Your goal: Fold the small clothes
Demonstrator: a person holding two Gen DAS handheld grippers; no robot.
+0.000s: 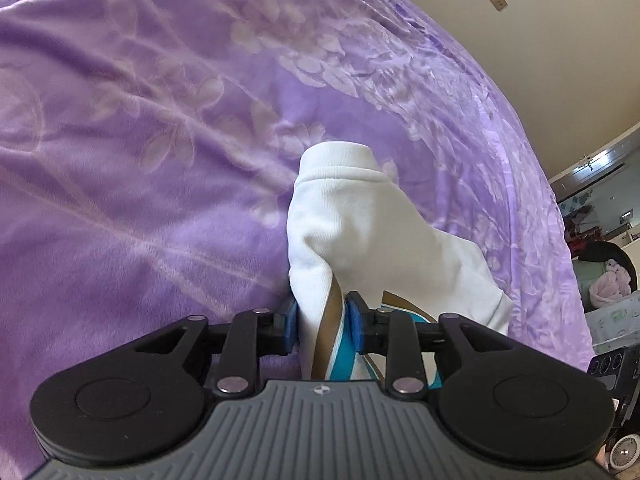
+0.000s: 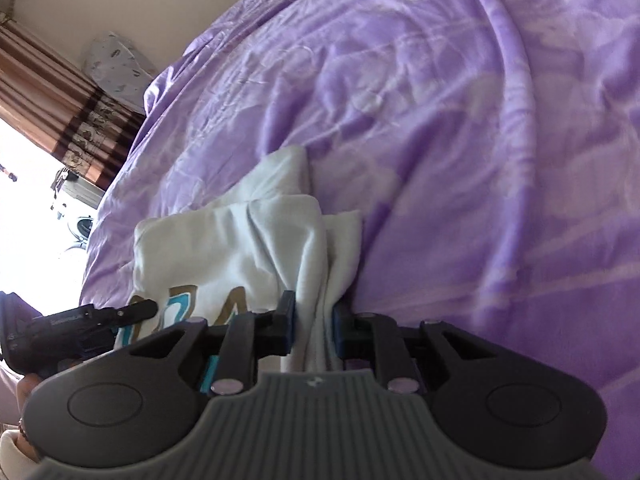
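L gripper pinches the white garment at its printed edge, jaws closed on cloth, w/ a sleeve hanging over the purple blanket. R gripper clamps a bunched fold of the same piece, prob. so both edges can be laid flat together on the bed.

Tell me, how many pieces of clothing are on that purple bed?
1: a white garment lying on the purple blanket, gripped by both tongs. More may be hidden out of frame.
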